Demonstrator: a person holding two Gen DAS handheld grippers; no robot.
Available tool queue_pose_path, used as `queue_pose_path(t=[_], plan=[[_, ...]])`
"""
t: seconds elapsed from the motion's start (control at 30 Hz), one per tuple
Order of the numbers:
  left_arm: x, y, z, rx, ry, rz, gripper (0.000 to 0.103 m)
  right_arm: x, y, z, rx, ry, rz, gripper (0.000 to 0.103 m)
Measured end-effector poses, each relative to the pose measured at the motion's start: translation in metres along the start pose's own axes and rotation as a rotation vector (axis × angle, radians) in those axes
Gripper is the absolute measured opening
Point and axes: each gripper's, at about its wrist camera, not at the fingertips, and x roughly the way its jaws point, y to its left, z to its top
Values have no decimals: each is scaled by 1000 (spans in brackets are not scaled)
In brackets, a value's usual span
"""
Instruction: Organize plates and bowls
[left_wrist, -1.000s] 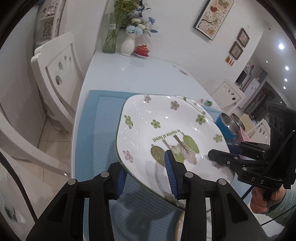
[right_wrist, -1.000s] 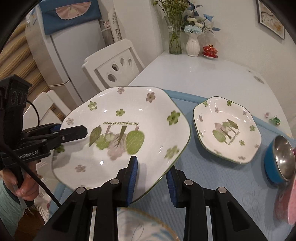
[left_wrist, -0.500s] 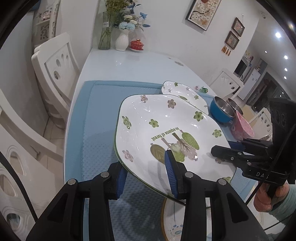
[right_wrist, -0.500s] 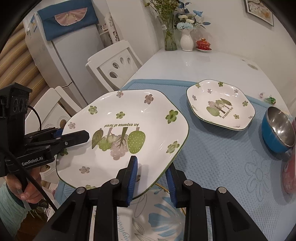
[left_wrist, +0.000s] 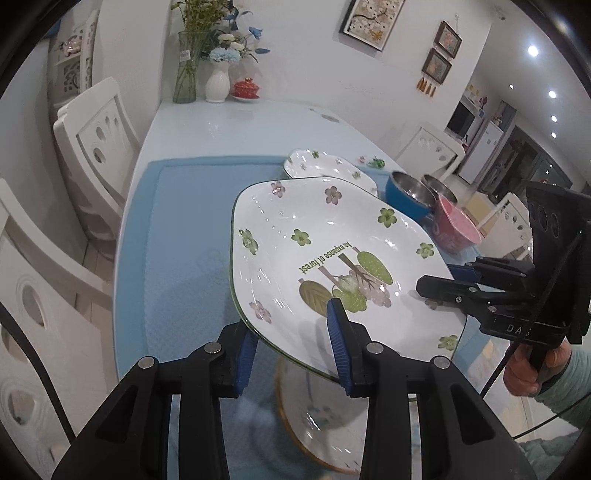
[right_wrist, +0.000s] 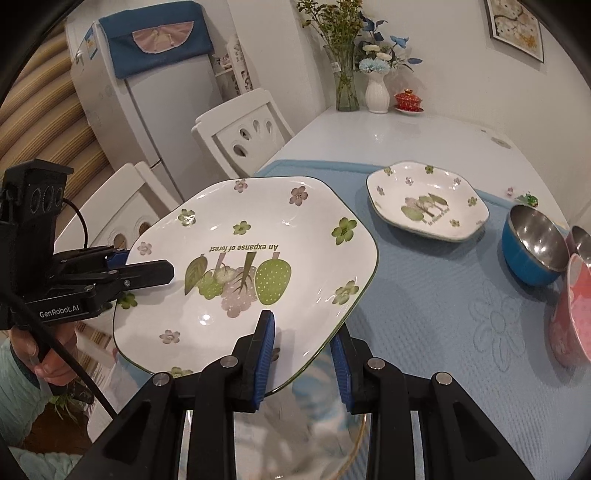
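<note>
Together, the left tongs (left_wrist: 291, 350) and right tongs (right_wrist: 301, 356) pinch opposite edges of the big flowered plate (right_wrist: 251, 266), each nearly closed with one pad above the rim and one below, probably because the dish is too wide and heavy for a single grip. It hangs slightly tilted above the blue mat (right_wrist: 443, 302) on the tabletop (right_wrist: 406, 133), over a gold-rimmed plate (left_wrist: 317, 428). The small matching plate (right_wrist: 428, 203), blue bowl (right_wrist: 532, 247) and pink bowl (right_wrist: 572, 317) wait beyond it.
</note>
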Motion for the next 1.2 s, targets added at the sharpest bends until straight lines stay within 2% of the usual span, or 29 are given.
queue_pose_path(t=[0.23,0.4,0.6,0.8,1.2], plan=[[-9,-37,-48,-56,50,17,33,-25,-1,-51,-16,75,35,29],[-12,-56,-80,-111,73,31,33,-29,-3,-86,-31,145,51,29],[-7,-65,-107,-158,102,41,33,-26,-8,-112,-10,205,75,29],[-3,-58,-116,-192,115,44,33,-24,-8,-119,30,210,87,29],[17,-33,-92,-184,181,23,33,-12,1,-115,86,246,82,29]])
